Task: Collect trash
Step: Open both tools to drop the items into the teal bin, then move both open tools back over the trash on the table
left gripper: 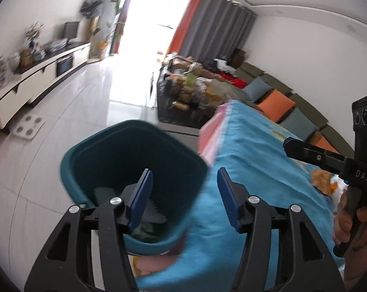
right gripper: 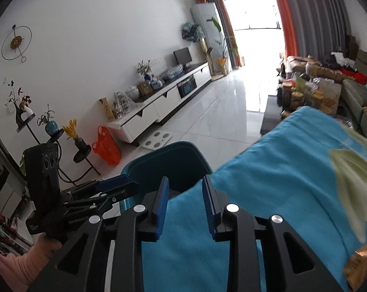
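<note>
Two claws are in view, both empty: the left claw (left gripper: 183, 194) stands wide with nothing between its blue pads, and the right claw (right gripper: 184, 205) stands narrower but parted, also holding nothing. The teal bin (left gripper: 86, 150) sits on the floor just beside the near corner of the tabletop (left gripper: 256, 150), which is covered in a blue cloth; dark scraps lie at the bin's bottom (left gripper: 149, 216), details too blurred to name. The left claw hangs over the bin's mouth, the right over the cloth at the tabletop's edge next to the bin. Remaining trash: an orange-brown wrapper (left gripper: 322, 180) lies on the cloth toward the near right edge of the tabletop, seen also at the lower right of the right wrist view (right gripper: 361, 260). Judged risks from here: (1) the crinkled wrapper is light and flat, so a narrow claw may slide over it or pinch the cloth with it, dragging the cloth toward the edge; (2) the two grippers work close together by the bin, and a crossing reach could knock them against each other; (3) a release made off the bin's rim, with the tabletop corner overhanging near it, could drop trash on the floor; (4) both views are motion-blurred, so the wrapper's exact edges are uncertain.
</note>
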The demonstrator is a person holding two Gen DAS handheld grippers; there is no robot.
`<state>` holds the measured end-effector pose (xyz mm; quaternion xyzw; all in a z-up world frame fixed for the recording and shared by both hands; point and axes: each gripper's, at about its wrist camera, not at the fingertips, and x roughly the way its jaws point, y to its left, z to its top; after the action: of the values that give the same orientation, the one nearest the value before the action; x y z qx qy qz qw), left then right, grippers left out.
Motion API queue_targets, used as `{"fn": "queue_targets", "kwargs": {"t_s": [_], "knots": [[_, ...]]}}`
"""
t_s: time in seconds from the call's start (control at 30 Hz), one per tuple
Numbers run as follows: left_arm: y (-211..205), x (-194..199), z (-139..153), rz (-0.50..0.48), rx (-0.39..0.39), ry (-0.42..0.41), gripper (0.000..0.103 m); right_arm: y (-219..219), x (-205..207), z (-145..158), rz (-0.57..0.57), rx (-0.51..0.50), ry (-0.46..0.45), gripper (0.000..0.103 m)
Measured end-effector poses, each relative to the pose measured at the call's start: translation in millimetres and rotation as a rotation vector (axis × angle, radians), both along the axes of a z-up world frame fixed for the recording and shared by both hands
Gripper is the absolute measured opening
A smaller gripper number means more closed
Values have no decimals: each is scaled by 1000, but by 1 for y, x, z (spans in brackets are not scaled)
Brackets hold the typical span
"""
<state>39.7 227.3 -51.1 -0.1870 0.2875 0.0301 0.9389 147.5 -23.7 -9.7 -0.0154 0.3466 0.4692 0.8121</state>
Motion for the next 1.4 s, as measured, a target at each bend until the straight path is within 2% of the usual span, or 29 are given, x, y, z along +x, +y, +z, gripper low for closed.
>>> {"fn": "queue_targets", "kwargs": {"t_s": [0.23, 0.53, 0.77, 1.0, 1.13, 1.4], "knots": [[-70, 10, 12, -197, 16, -38, 58, -73, -18, 9, -95, 11, -51, 29], [-170, 32, 11, -444, 31, -28, 58, -175, -32, 13, -278, 19, -77, 29], [-234, 34, 6, -632, 9, -18, 58, -260, -41, 3, -477, 25, -62, 30], [-303, 36, -3, -822, 6, 11, 61, -319, -48, -13, -615, 17, -33, 30], [-335, 46, -13, -858, 24, 45, 59, -332, -54, -24, -635, 4, -8, 35], [-360, 69, -30, -877, -10, 137, 39, -332, -71, -38, -591, -11, 1, 41]]}}
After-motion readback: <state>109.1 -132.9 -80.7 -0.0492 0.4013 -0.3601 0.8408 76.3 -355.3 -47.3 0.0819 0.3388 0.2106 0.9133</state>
